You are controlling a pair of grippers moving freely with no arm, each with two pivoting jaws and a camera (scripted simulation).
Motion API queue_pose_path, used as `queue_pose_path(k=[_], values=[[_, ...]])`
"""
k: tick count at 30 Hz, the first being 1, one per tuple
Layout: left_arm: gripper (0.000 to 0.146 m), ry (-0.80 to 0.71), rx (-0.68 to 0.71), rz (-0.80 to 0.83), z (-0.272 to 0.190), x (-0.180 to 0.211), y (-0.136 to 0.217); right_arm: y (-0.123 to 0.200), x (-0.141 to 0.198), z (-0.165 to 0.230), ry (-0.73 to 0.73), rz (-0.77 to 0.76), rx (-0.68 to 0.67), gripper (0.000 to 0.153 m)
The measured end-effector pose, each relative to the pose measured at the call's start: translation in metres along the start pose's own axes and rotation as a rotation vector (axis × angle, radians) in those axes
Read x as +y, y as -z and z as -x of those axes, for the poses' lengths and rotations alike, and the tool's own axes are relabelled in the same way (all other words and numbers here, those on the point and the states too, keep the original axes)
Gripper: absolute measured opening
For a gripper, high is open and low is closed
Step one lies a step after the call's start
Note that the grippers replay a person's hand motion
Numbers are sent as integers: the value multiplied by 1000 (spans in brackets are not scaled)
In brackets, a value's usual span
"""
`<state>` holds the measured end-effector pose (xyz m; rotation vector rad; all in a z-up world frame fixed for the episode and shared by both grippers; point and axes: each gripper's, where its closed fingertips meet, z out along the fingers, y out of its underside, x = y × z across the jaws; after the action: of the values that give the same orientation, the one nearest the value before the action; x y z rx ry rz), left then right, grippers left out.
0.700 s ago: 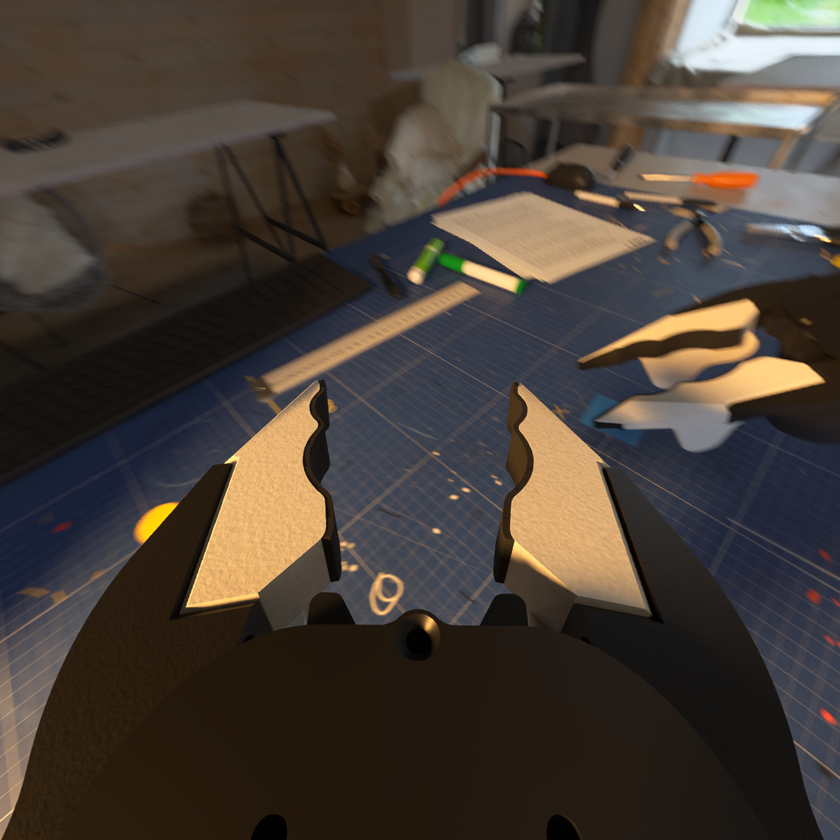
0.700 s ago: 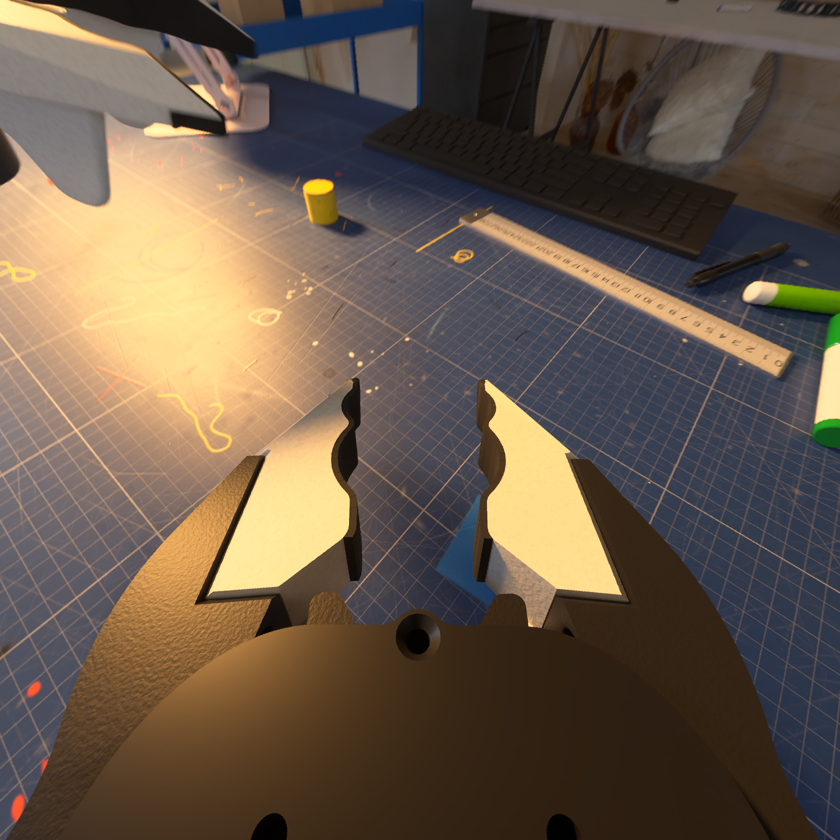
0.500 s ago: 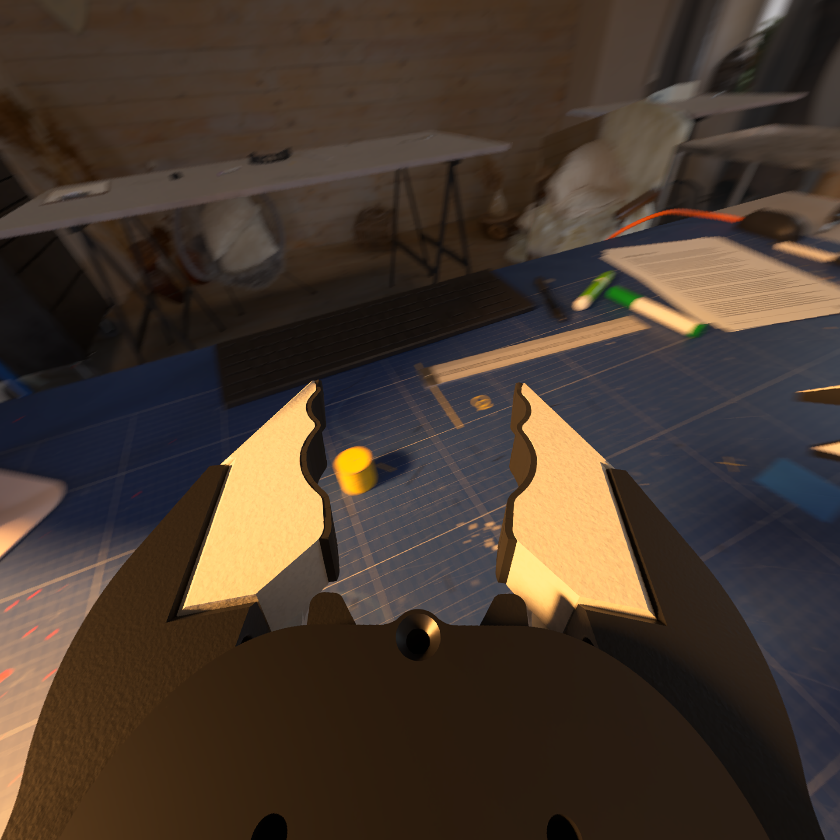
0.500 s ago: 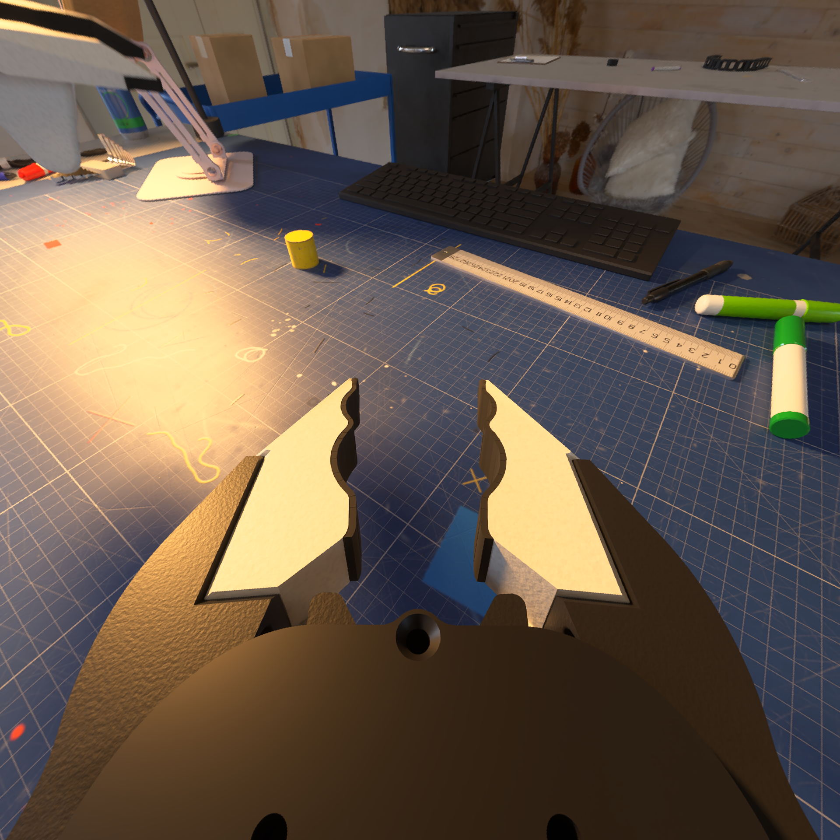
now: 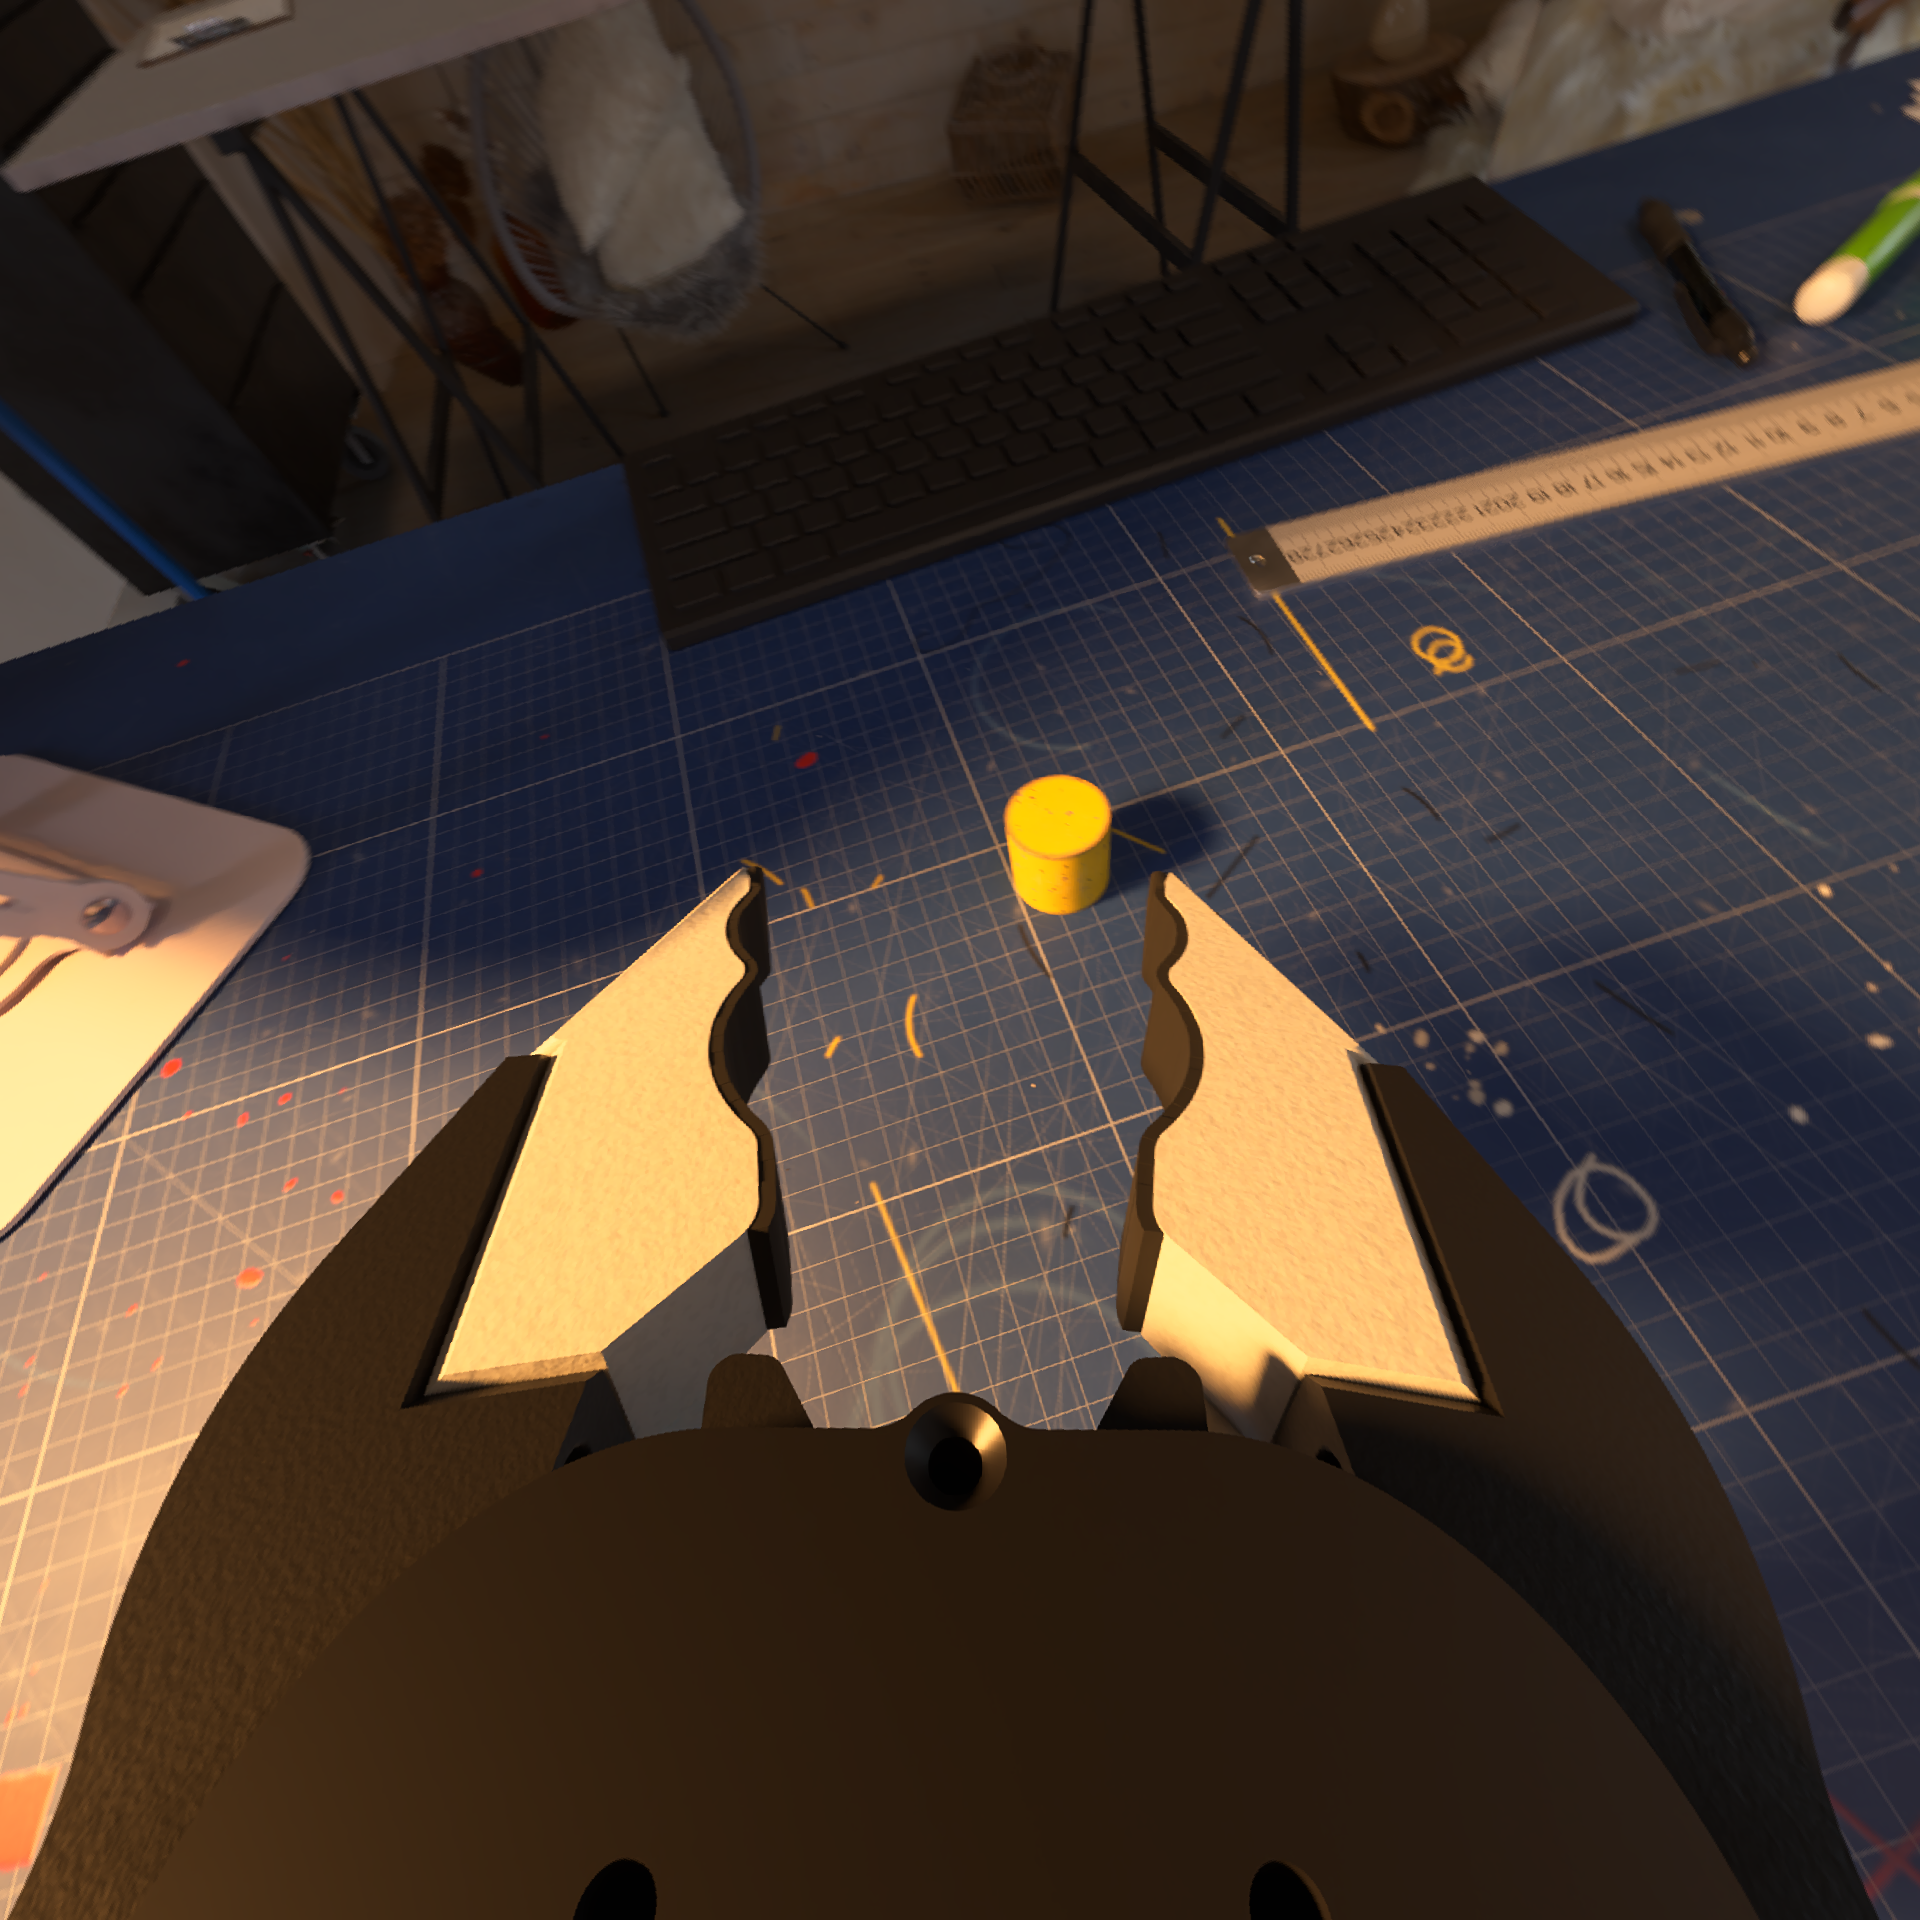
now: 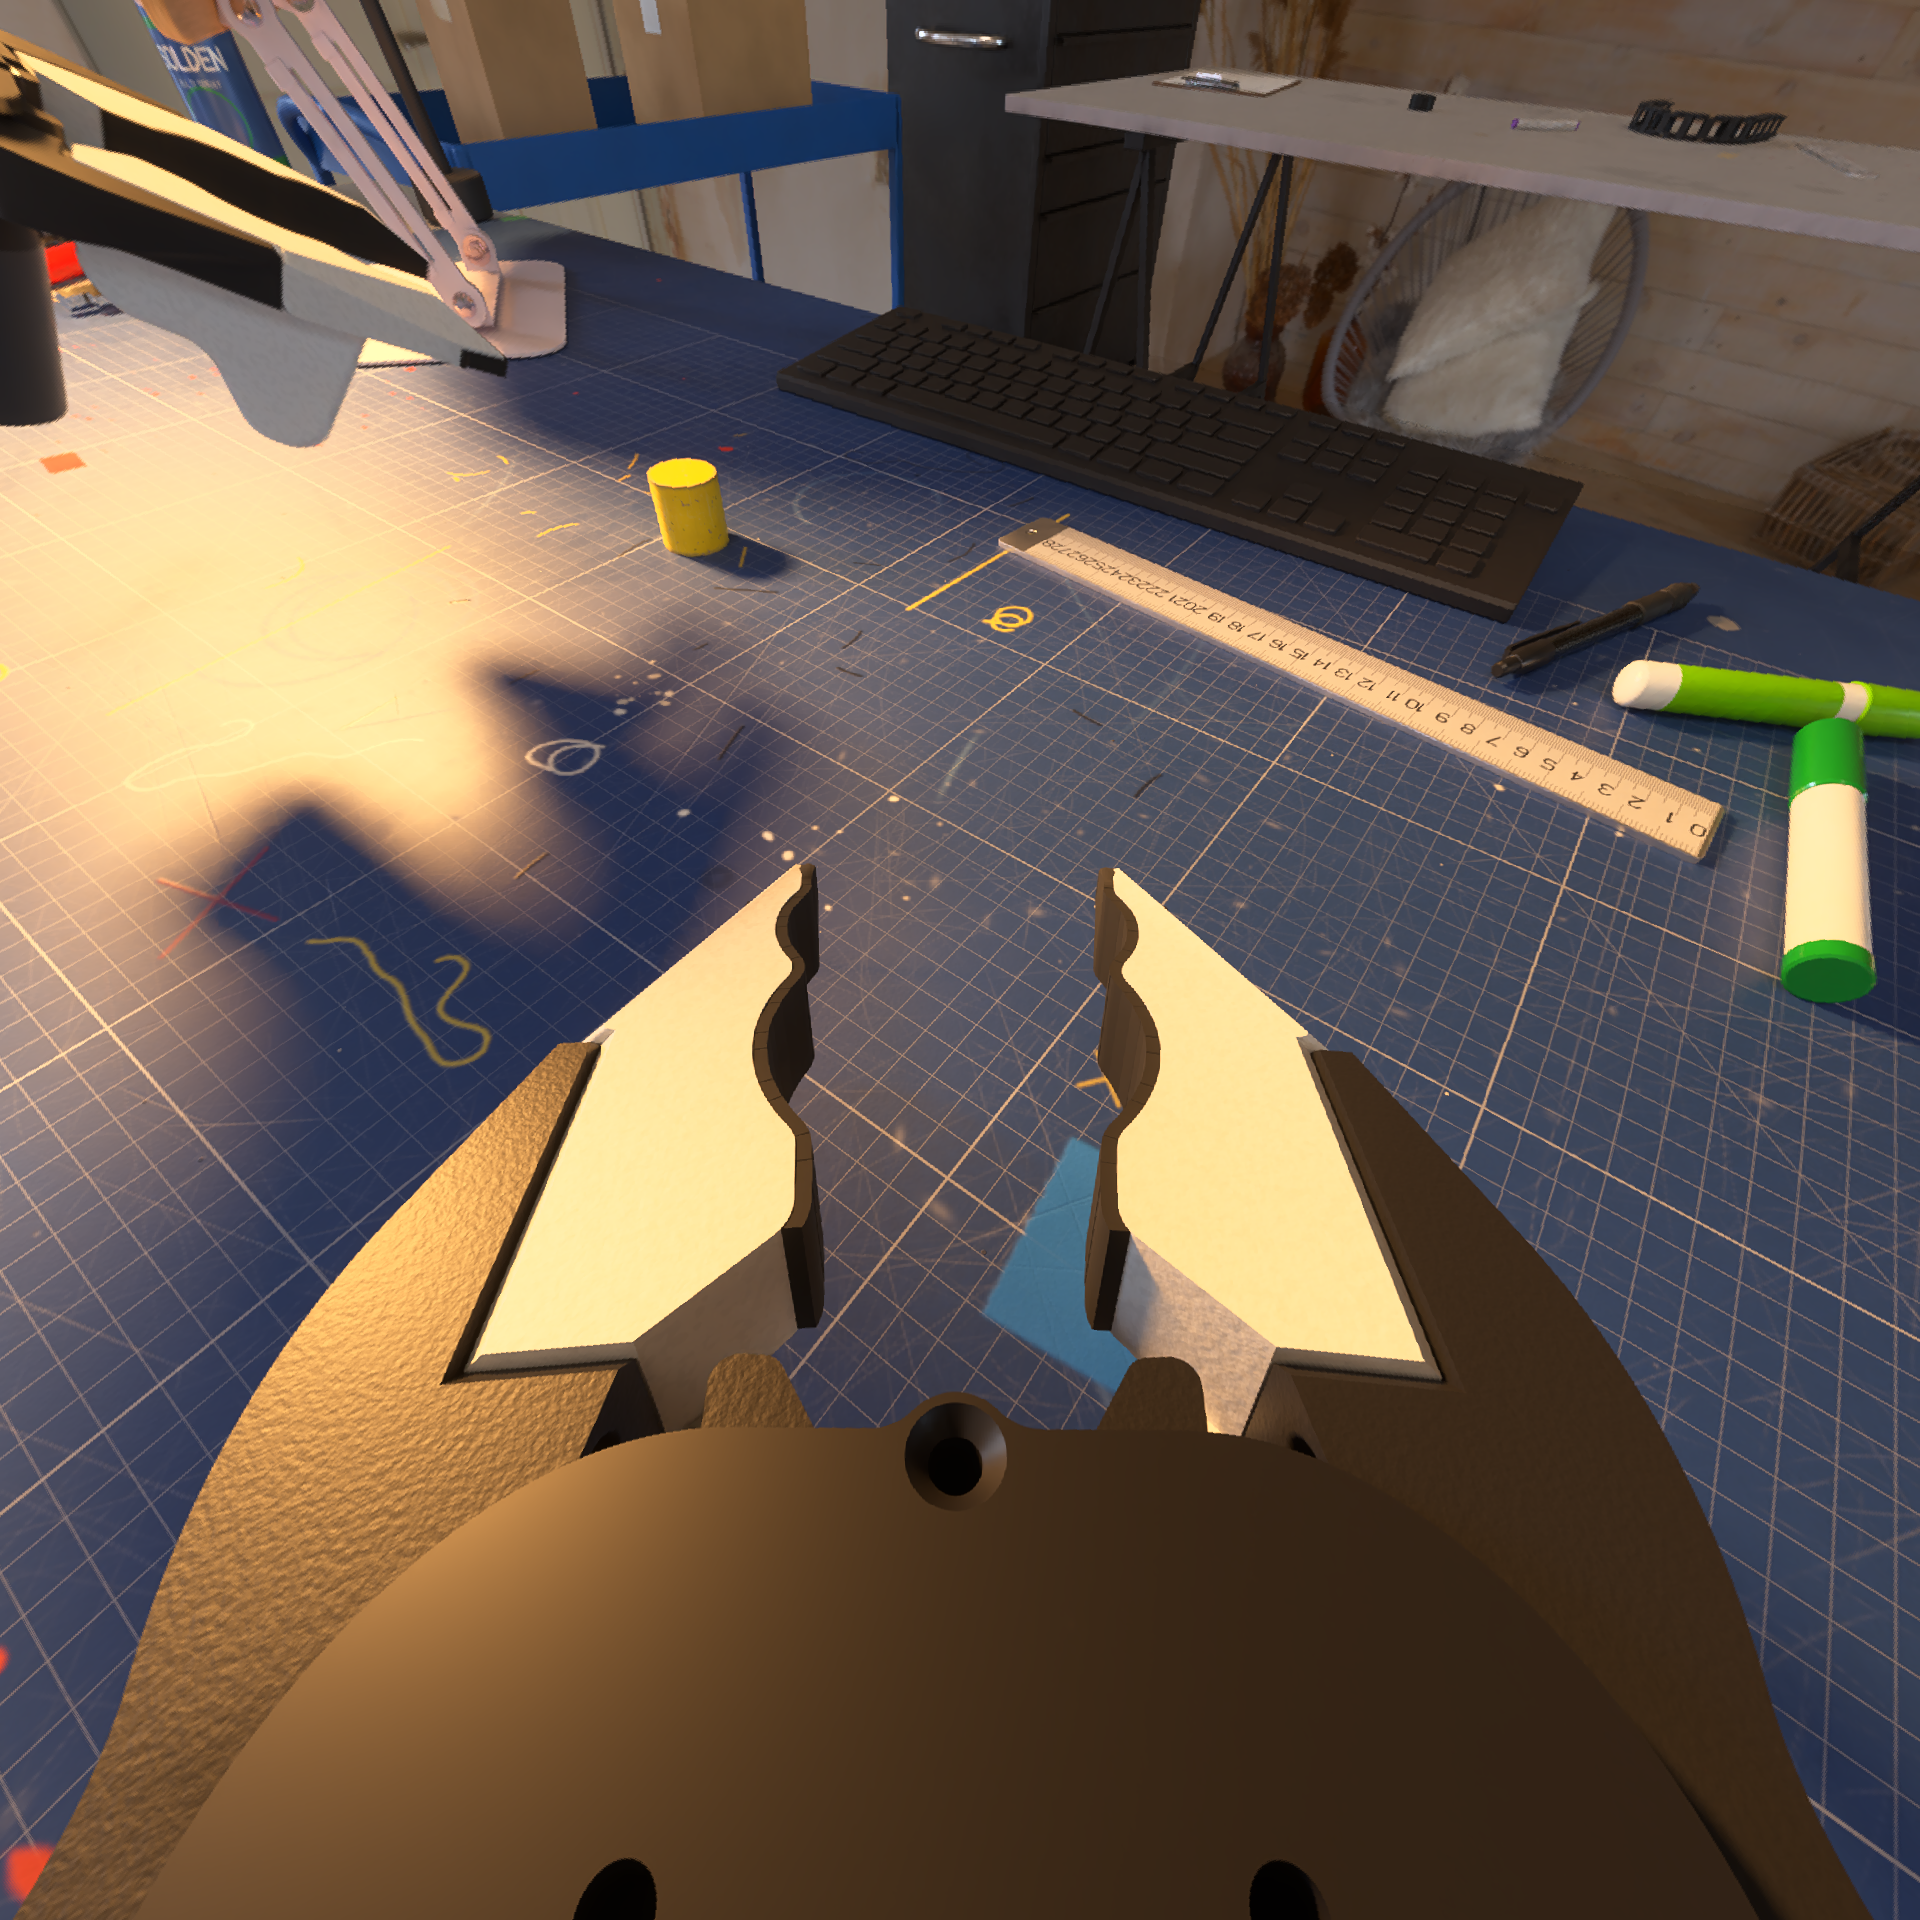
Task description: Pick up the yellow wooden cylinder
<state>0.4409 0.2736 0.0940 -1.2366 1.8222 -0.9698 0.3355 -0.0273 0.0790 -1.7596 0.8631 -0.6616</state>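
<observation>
The yellow wooden cylinder (image 5: 1058, 844) stands upright on the blue cutting mat (image 5: 1558, 935). My left gripper (image 5: 954, 883) is open and empty, tilted down at the mat, with the cylinder just beyond its fingertips, nearer the right finger. In the right wrist view the cylinder (image 6: 687, 506) stands far ahead to the left. My right gripper (image 6: 954, 881) is open and empty above the mat (image 6: 1351, 1039). The left gripper (image 6: 260, 301) shows at that view's upper left, above and left of the cylinder.
A black keyboard (image 5: 1091, 405) lies behind the cylinder at the mat's far edge. A steel ruler (image 5: 1579, 488), a black pen (image 6: 1595, 629) and two green markers (image 6: 1823, 862) lie to the right. A lamp base (image 5: 94, 966) sits at left. A light blue patch (image 6: 1055, 1262) lies under my right gripper.
My left gripper has swung left and tipped downward toward the cylinder, which now sits closer, just ahead of the fingertips. My right gripper has tilted up slightly and stays open.
</observation>
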Motion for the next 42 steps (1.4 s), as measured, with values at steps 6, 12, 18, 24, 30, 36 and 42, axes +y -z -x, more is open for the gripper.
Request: queue_pose_path(k=[6, 12, 18, 24, 30, 36, 42], values=[[59, -154, 21, 109, -14, 11, -12, -3, 1, 1, -25, -3, -13, 53], [53, -323, 97, 348, -22, 37, -37, -4, 4, 2, -33, 7, -22, 53], [60, -216, 207, 466, -23, 40, -52, -5, 5, 0, -40, 9, -27, 53], [65, -172, 217, 468, -19, 35, -69, -6, 6, 1, -35, 17, -34, 53], [41, -155, 252, 503, -30, 40, -89, -4, 2, 3, -23, 5, -33, 52], [33, -223, 176, 468, -13, 28, -83, -1, 0, 3, -13, -2, -28, 52], [33, -154, 116, 256, 5, -27, -56, 0, 0, 3, -10, -4, -24, 52]])
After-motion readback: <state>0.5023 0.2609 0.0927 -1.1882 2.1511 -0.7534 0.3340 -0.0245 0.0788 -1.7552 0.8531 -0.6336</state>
